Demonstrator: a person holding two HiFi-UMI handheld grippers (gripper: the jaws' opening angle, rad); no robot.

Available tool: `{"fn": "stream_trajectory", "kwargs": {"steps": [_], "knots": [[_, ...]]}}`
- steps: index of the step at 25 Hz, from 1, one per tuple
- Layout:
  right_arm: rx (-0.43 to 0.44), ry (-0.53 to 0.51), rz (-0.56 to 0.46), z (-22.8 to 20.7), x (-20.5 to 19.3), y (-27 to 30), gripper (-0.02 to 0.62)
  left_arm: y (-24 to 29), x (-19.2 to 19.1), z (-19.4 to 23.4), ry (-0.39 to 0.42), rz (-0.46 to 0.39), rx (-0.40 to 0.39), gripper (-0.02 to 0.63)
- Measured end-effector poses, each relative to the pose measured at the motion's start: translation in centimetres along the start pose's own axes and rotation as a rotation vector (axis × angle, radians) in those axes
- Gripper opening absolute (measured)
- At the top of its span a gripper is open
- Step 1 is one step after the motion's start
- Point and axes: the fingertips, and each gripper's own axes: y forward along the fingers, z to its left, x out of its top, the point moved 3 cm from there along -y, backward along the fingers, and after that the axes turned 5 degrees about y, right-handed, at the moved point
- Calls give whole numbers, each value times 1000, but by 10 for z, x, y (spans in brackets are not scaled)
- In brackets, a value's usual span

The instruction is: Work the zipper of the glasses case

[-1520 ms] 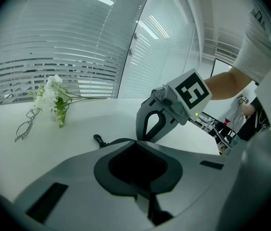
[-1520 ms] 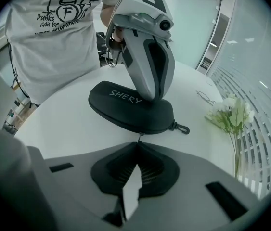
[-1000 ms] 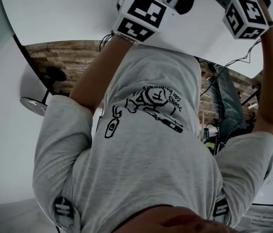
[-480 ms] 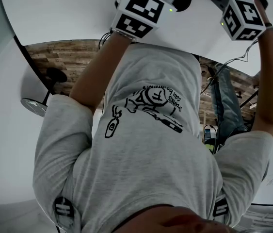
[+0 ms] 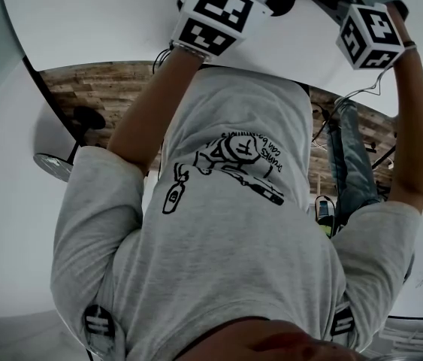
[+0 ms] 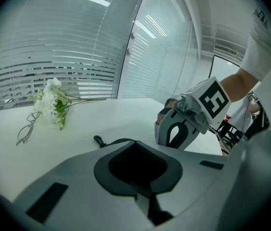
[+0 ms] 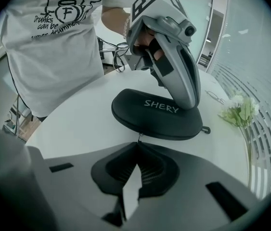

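Note:
A black zip-up glasses case (image 7: 157, 113) printed SHERY lies on the white round table (image 7: 77, 124). My left gripper (image 7: 189, 104) stands on the case's lid near its far end, jaws shut, pressing down. In its own view the left gripper (image 6: 136, 141) hides the case; only the case's strap and clip (image 6: 99, 140) peek out. My right gripper (image 7: 138, 143) is at the case's near edge, shut on the small zipper pull (image 7: 139, 136). The head view shows only the marker cubes, left (image 5: 215, 13) and right (image 5: 369, 34), at the top edge.
A bunch of white flowers (image 7: 238, 110) and a pair of wire glasses (image 6: 25, 131) lie further along the table. The table's curved edge (image 7: 53, 119) runs close to the case, with the person's torso (image 7: 53, 42) behind it. Window blinds (image 6: 77, 57) back the far side.
In the head view the right gripper's cube has shifted slightly left and up. The left cube has hardly moved.

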Motion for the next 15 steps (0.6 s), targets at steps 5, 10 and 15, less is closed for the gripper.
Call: {"fn": "stream_trajectory", "kwargs": {"steps": [5,10,15], "knots": [[-6,21,-5,11,15,-4,2,-15,0,-2,8,-6,1,20],[0,36,-10,22,21,-2,2,-18,-3,-4,13,-4,2,21],[5,63,-21,32,18,2,2,-13,-6,-6,16,-2,1,20]]}}
